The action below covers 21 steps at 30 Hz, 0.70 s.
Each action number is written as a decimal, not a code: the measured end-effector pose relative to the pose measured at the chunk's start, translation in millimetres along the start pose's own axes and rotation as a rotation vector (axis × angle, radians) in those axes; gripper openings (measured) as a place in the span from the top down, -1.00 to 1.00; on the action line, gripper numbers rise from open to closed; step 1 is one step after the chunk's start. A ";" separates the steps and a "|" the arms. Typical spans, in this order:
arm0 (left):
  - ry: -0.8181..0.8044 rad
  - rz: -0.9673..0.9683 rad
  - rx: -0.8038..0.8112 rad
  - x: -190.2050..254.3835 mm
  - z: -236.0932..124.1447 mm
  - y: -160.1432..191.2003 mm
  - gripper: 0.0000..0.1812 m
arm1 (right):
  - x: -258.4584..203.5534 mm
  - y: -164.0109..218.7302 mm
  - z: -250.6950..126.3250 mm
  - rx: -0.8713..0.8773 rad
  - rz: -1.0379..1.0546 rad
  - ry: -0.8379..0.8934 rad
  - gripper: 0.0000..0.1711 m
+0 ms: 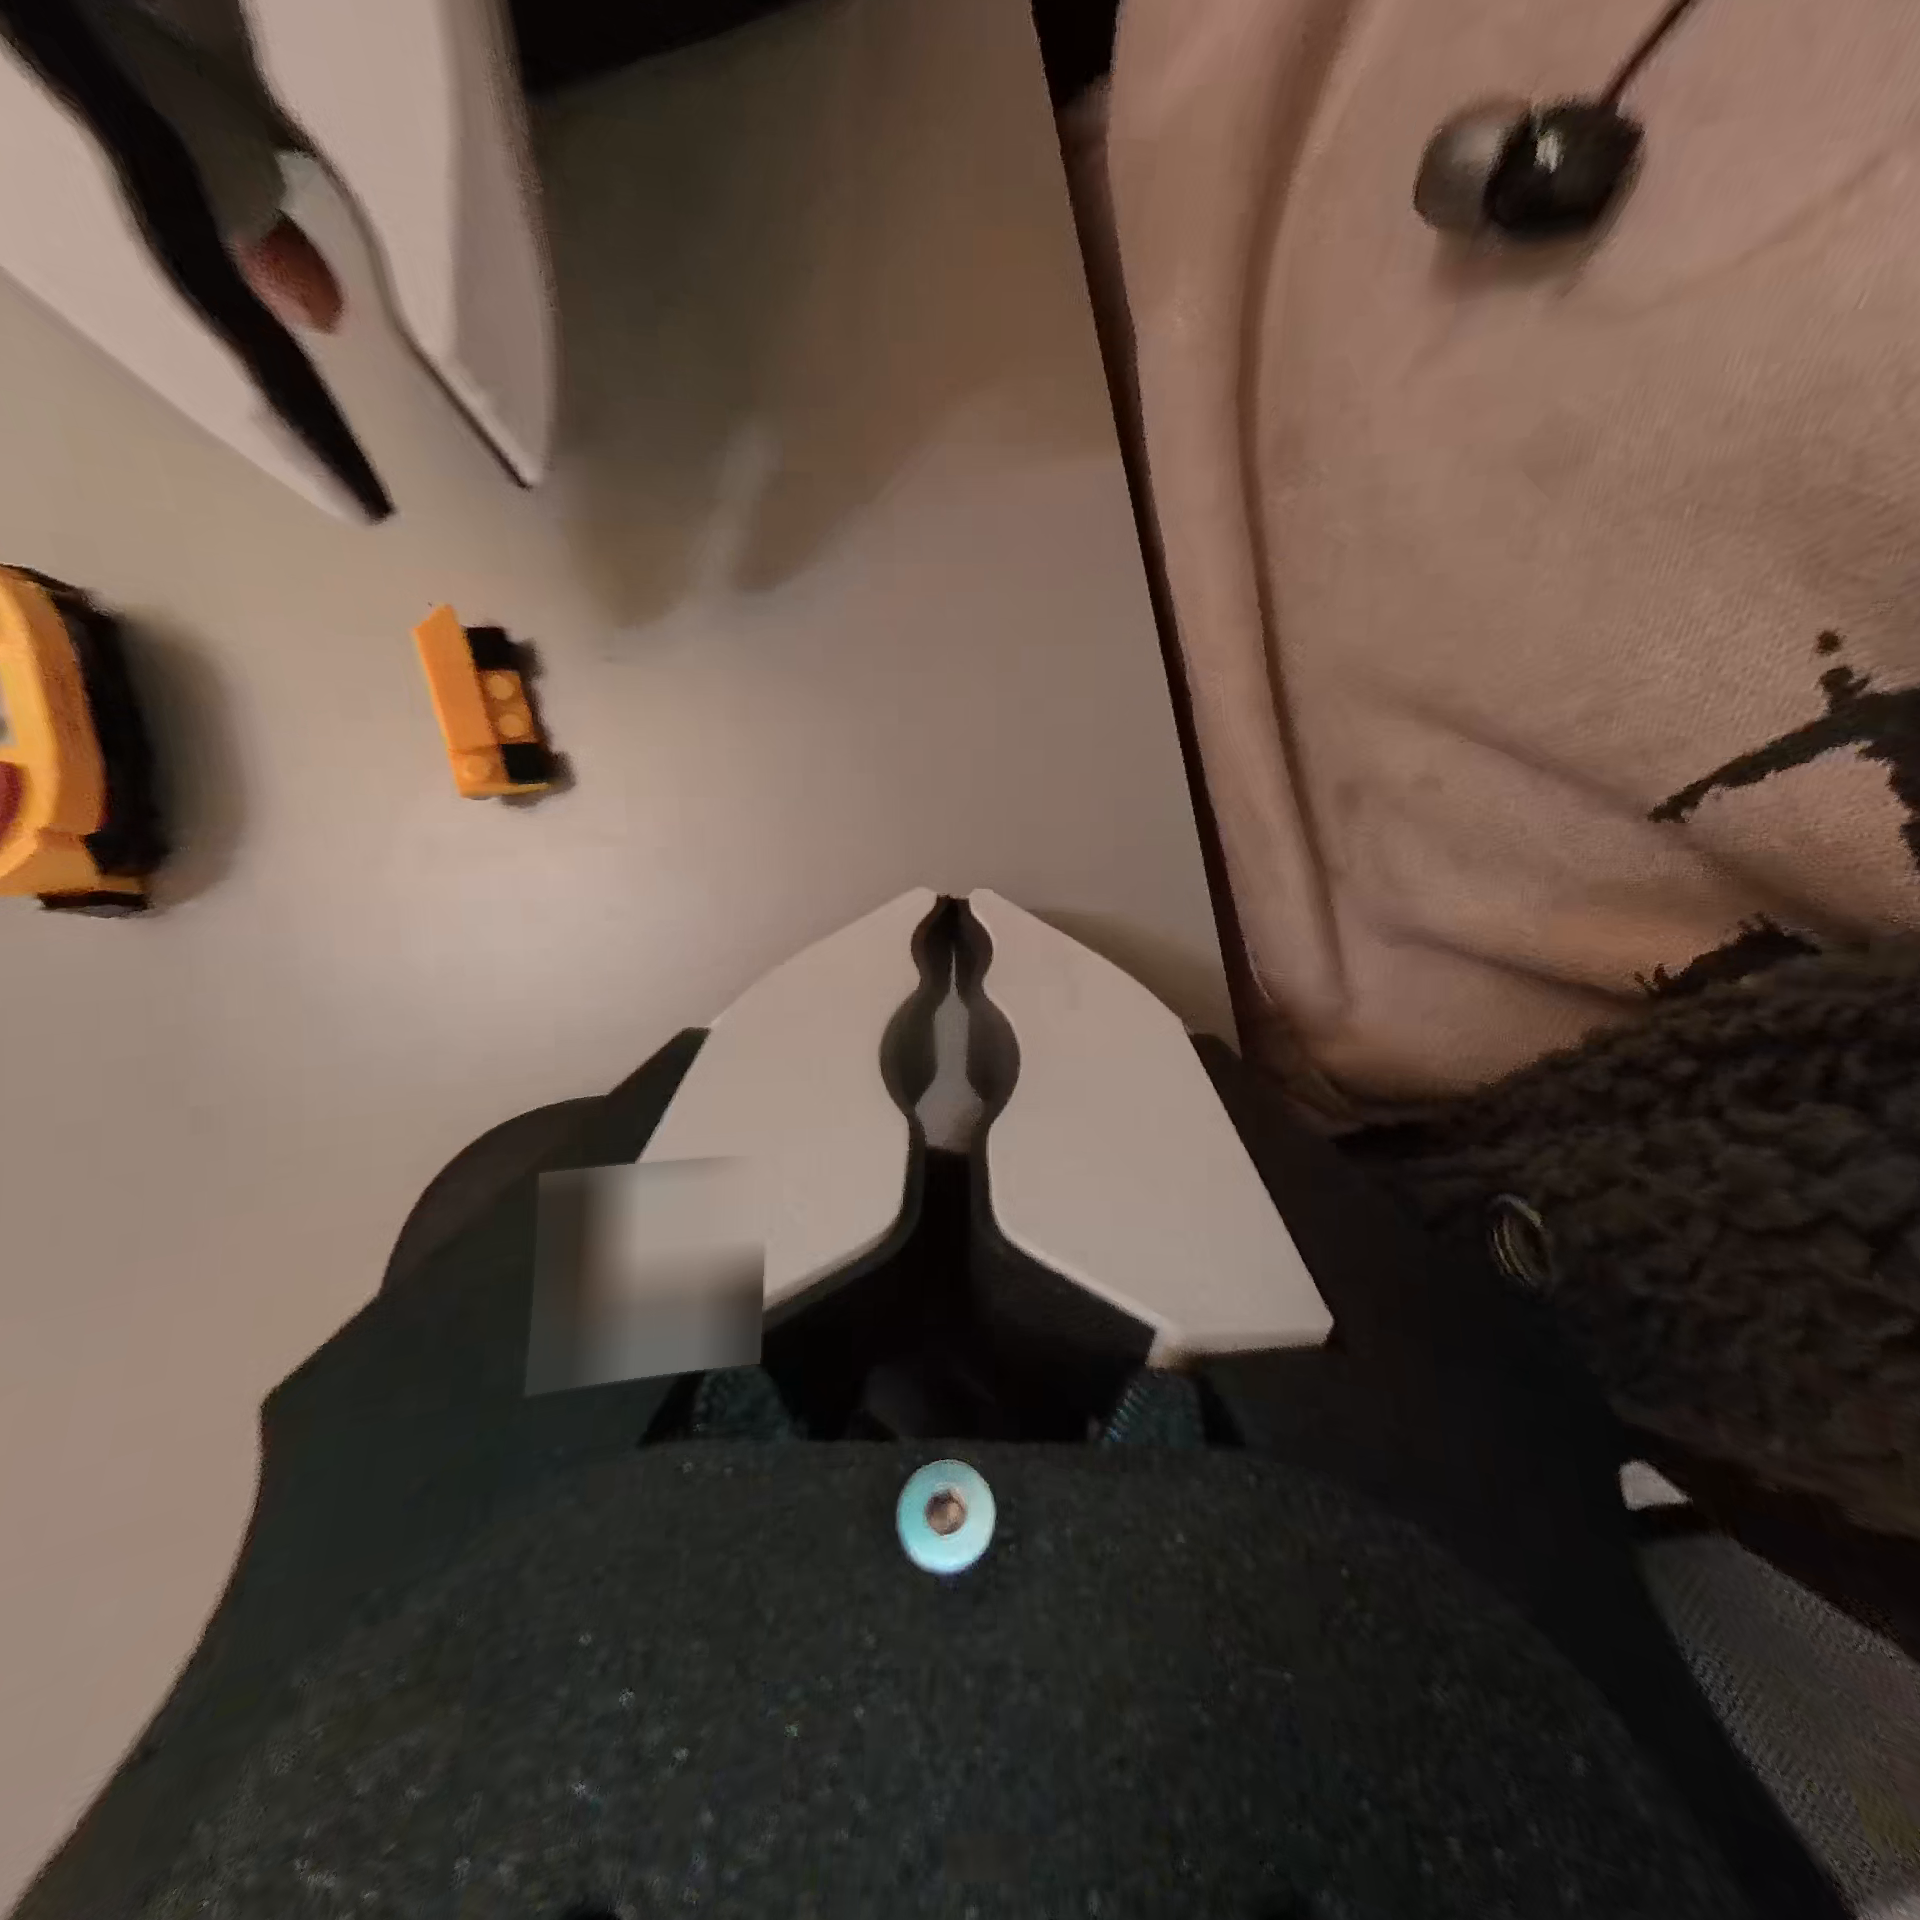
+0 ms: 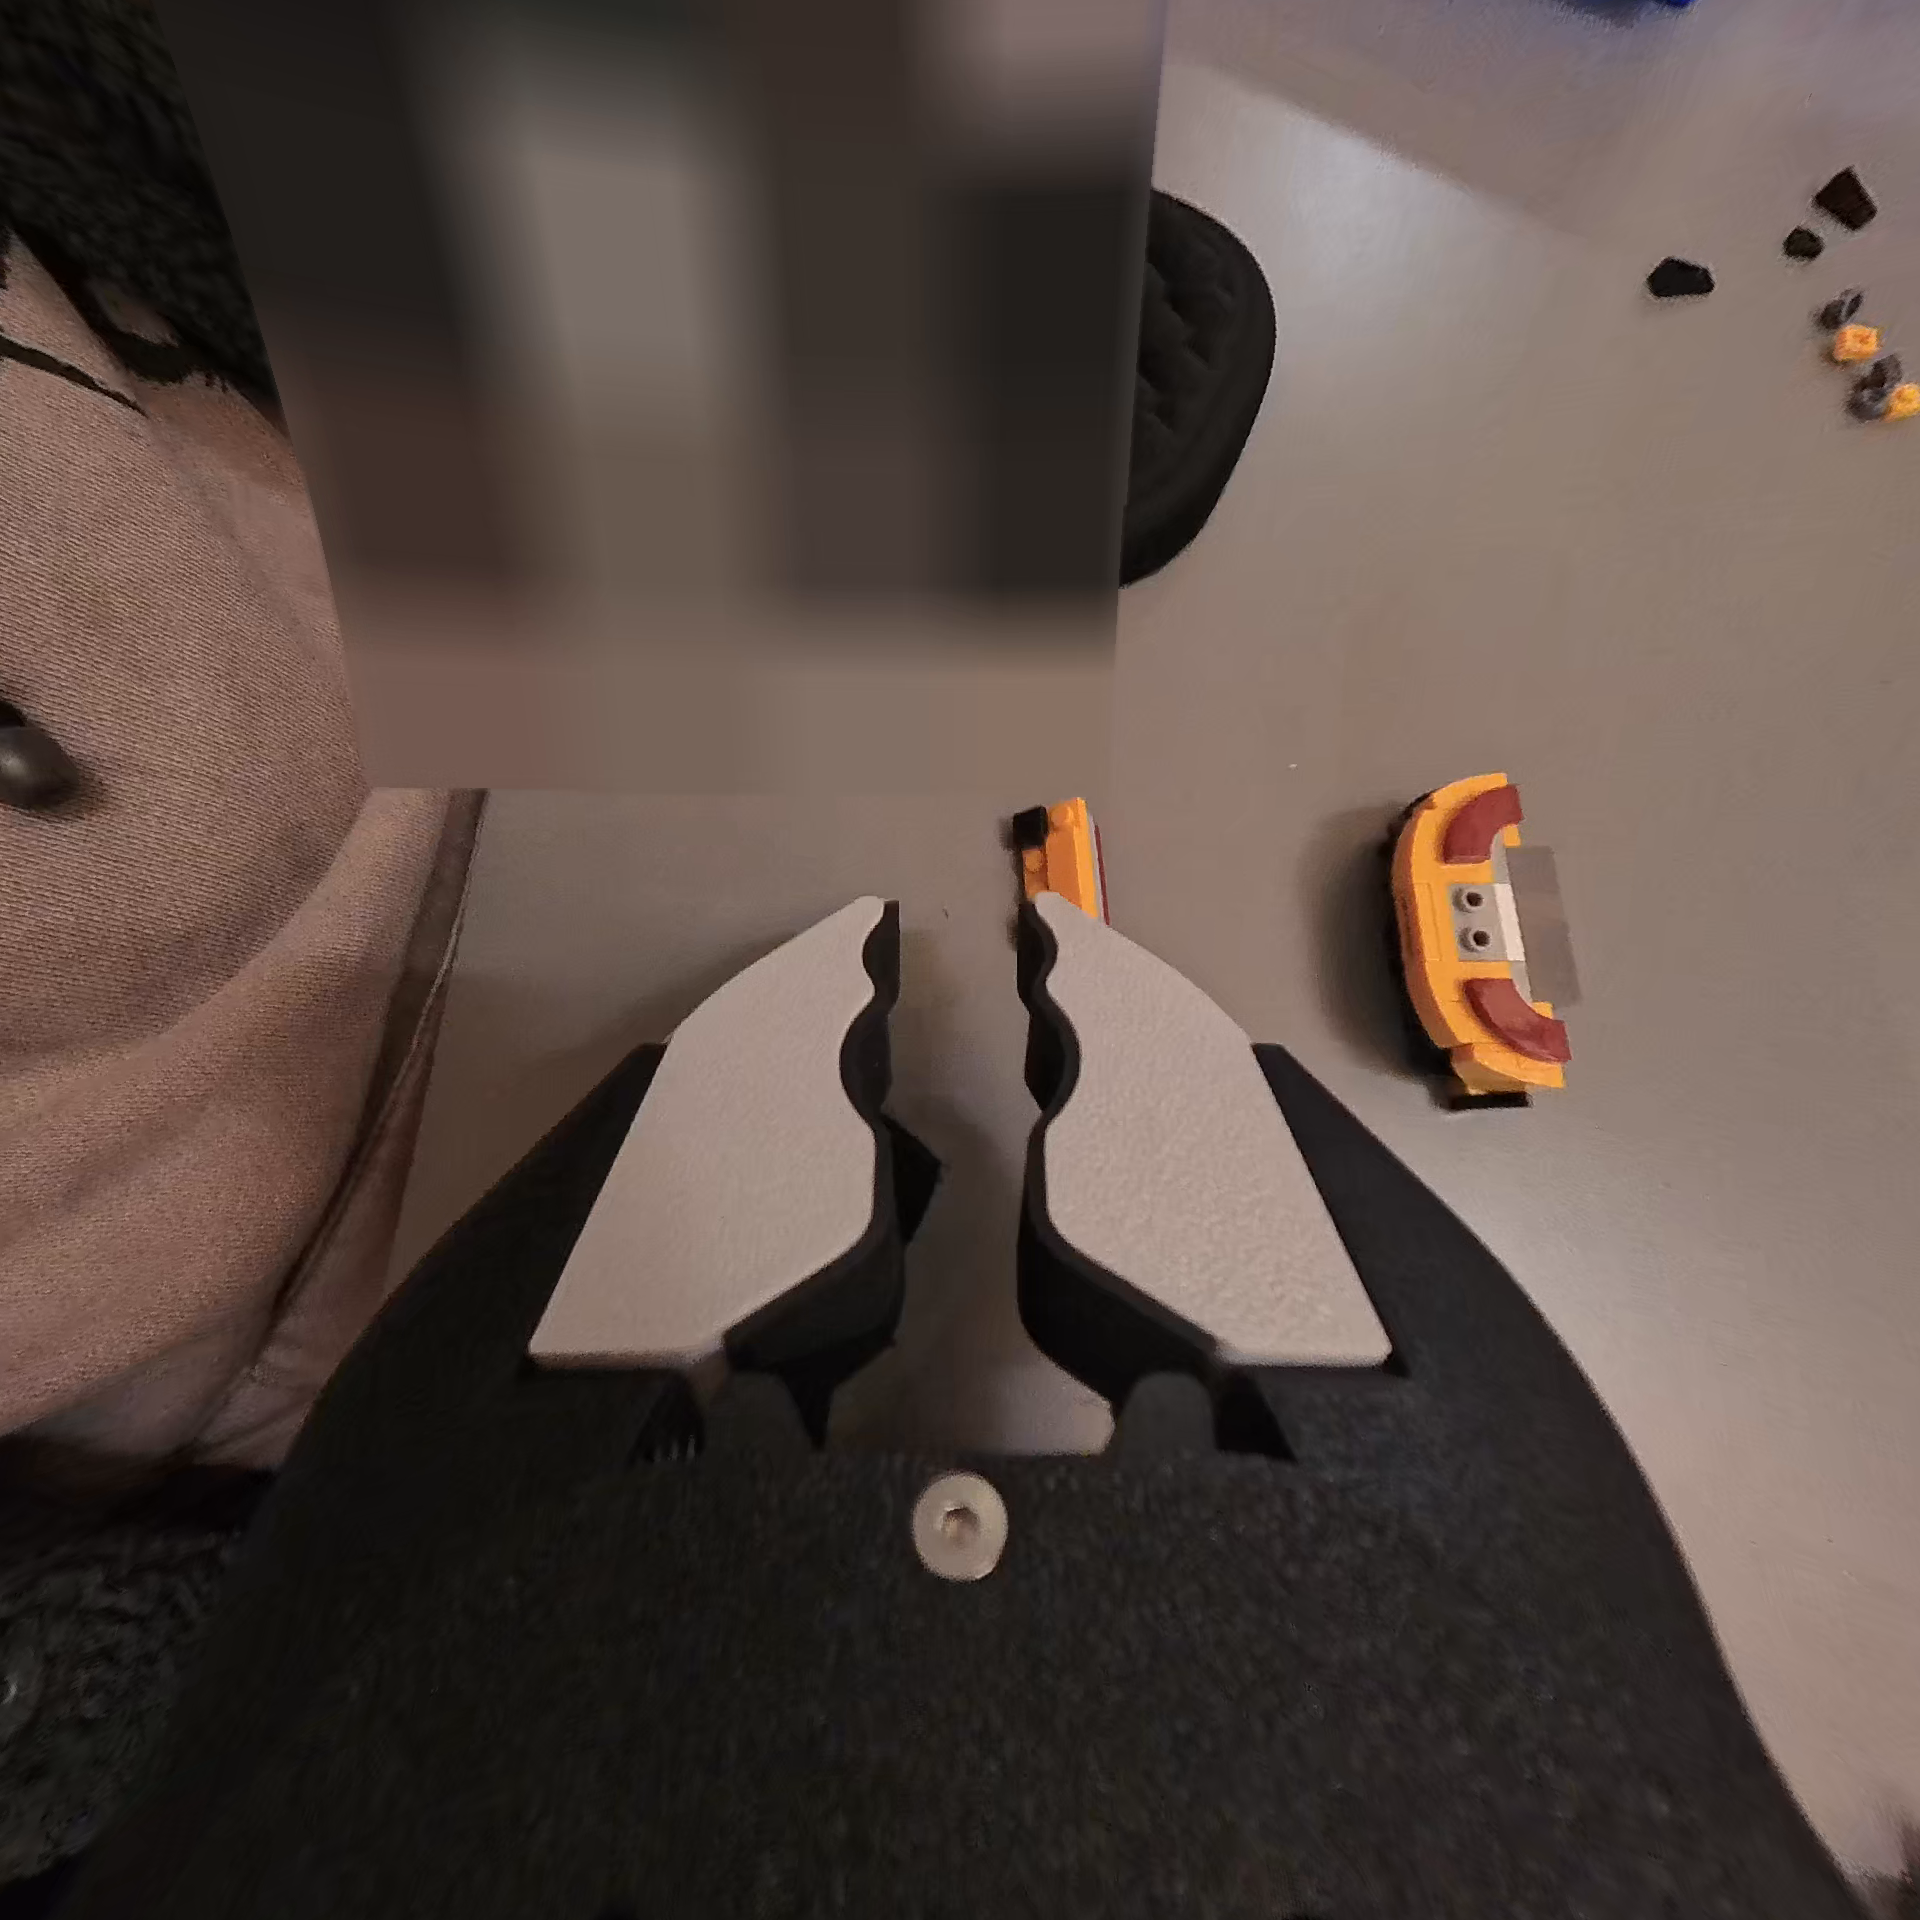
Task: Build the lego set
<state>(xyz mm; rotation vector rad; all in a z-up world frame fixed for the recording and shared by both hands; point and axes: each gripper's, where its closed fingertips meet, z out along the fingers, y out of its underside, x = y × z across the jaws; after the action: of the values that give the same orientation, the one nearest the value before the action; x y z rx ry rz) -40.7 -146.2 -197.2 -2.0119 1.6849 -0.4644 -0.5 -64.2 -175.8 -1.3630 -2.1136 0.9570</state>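
My left gripper is shut and empty, and hovers over the grey table near its edge. A small orange and black lego sub-assembly lies on the table to its left. A larger orange assembly lies farther left, cut off by the frame edge. My right gripper is open and empty. The small orange and black piece lies just beyond its right fingertip. The larger curved orange and dark red assembly lies to the right. The right gripper also shows in the left wrist view.
A person's torso in a beige sweater with a dark drawstring toggle is close along the table edge. Several small loose black, grey and orange pieces lie at the far right. A dark rounded object sits beyond the table.
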 end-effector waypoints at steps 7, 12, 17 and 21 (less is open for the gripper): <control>0.185 -0.379 0.325 -19.1 -23.7 -25.4 1.00 | -18.8 -35.6 -3.9 0.193 -0.185 0.038 0.74; 0.228 -0.430 0.316 -19.8 -26.5 -18.8 1.00 | -39.4 -43.1 4.4 0.170 -0.305 0.024 0.75; 0.077 -0.346 0.019 1.2 -10.6 6.5 0.81 | -44.2 -33.3 13.6 0.137 -0.269 -0.009 0.74; -0.052 -0.319 -0.083 5.6 -1.3 15.6 0.77 | -38.1 -34.4 11.9 0.150 -0.226 0.007 0.74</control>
<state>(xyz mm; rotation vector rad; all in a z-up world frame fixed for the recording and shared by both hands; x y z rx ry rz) -53.2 -153.9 -205.0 -2.3453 1.3764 -0.4501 -13.5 -111.9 -157.8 -1.0287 -2.0907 0.9923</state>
